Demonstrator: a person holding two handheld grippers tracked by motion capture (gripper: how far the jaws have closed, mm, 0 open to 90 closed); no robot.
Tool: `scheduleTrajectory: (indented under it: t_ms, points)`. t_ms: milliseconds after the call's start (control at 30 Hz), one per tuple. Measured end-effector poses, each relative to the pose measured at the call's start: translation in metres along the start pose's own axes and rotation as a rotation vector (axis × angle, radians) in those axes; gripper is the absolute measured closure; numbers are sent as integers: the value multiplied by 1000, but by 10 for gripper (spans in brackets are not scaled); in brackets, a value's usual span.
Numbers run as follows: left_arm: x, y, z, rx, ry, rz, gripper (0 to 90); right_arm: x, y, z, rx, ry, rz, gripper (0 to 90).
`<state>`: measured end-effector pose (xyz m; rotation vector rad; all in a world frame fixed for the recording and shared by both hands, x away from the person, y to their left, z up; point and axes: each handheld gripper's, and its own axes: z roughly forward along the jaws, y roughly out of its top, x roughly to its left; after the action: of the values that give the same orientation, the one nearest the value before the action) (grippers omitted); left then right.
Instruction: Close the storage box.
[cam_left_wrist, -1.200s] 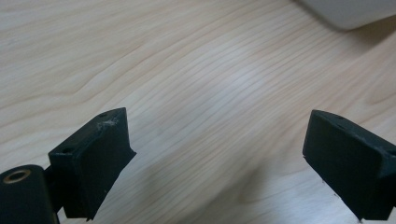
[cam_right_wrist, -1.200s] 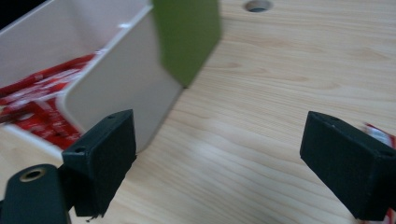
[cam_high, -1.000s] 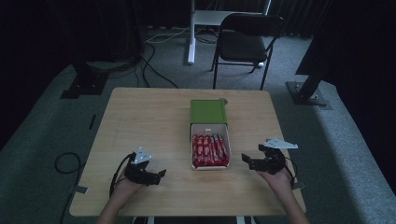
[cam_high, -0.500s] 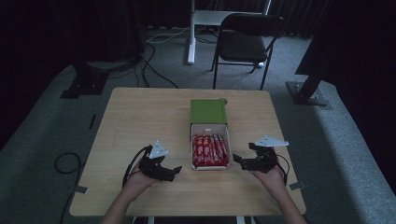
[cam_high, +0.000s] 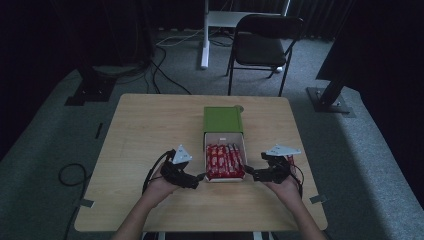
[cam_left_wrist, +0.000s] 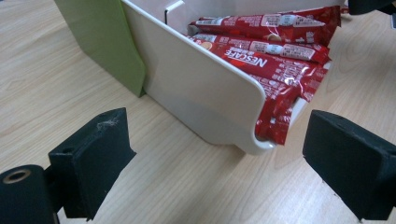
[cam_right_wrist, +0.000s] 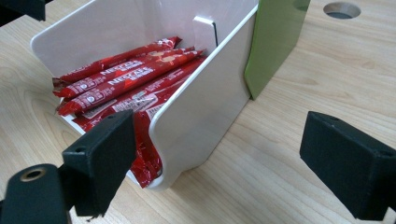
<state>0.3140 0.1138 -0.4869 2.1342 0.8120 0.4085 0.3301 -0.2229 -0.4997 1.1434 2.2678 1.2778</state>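
A white tray (cam_high: 225, 136) of red Nescafe sachets (cam_high: 224, 161) sticks out of a green sleeve (cam_high: 222, 120) at the table's middle. My left gripper (cam_high: 200, 177) is open at the tray's near left corner. In the left gripper view its jaws straddle that corner of the tray wall (cam_left_wrist: 196, 88), apart from it, and sachets (cam_left_wrist: 261, 51) overhang the front. My right gripper (cam_high: 250, 174) is open at the near right corner. There the tray wall (cam_right_wrist: 205, 107) and the sachets' ends (cam_right_wrist: 126, 74) lie between its jaws, untouched.
The wooden table (cam_high: 150, 125) has a small round hole (cam_right_wrist: 342, 9) beyond the green sleeve (cam_right_wrist: 275, 42). A black folding chair (cam_high: 262, 47) stands behind the table's far edge. Cables and stand bases lie on the grey floor (cam_high: 150, 60).
Both grippers have moved inward along the table, the left one rightward and the right one leftward, up to the tray's two near corners. The tray has not moved.
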Motion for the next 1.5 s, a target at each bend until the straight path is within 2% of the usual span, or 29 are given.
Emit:
scheduleTrajectory:
  t_ms: [200, 367, 467, 1500]
  points:
    - [4, 6, 8, 3, 13, -6, 86, -3, -2, 3, 14, -11, 2, 106]
    - [8, 8, 12, 11, 44, -5, 87, -5, -2, 5, 17, -13, 13, 105]
    - [10, 9, 14, 13, 34, -12, 86, -5, -1, 7, 18, -12, 11, 105]
    - [27, 21, 28, 47, 54, -14, 86, -11, 11, 20, 27, -29, 15, 104]
